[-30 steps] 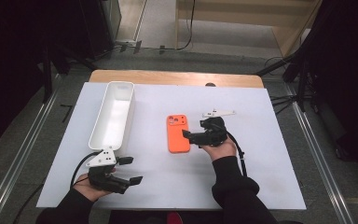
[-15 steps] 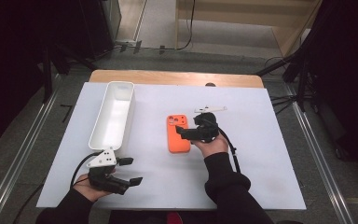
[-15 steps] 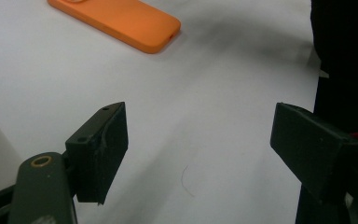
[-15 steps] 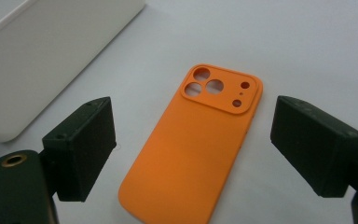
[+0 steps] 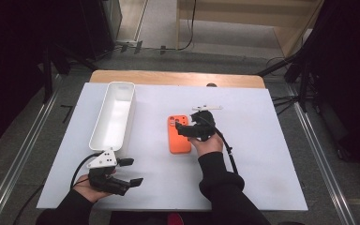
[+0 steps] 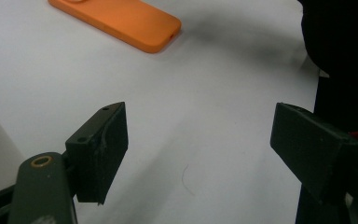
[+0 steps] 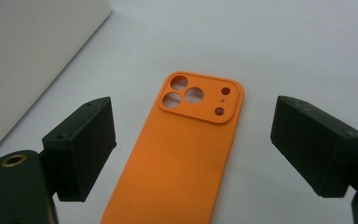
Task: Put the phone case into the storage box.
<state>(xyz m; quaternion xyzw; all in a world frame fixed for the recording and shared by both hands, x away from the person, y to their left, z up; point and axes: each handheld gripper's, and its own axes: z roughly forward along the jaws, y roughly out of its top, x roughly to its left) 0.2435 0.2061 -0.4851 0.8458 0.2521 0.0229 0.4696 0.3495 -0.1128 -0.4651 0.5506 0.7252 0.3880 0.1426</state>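
Note:
An orange phone case [image 5: 178, 140] lies back up in the middle of the white table, camera cut-outs at its far end. My right gripper [image 5: 182, 129] hovers at the case's right edge, open. In the right gripper view the case [image 7: 182, 158] lies between and below the two spread jaws of the right gripper [image 7: 193, 140]. My left gripper [image 5: 132, 171] rests in the hand near the table's front left, open and holding nothing. In the left gripper view the left gripper [image 6: 198, 149] frames bare table, with the case [image 6: 121, 21] far off at the top.
A long white tray [image 5: 114, 115] stands left of the case, its wall [image 7: 28, 51] visible in the right gripper view. A dark sleeve [image 6: 345, 46] fills the right of the left gripper view. The white table cover [image 5: 262, 154] is bare to the right.
My right gripper has moved left and a little forward, from beside the phone case to over its right edge. The left gripper has stayed in place.

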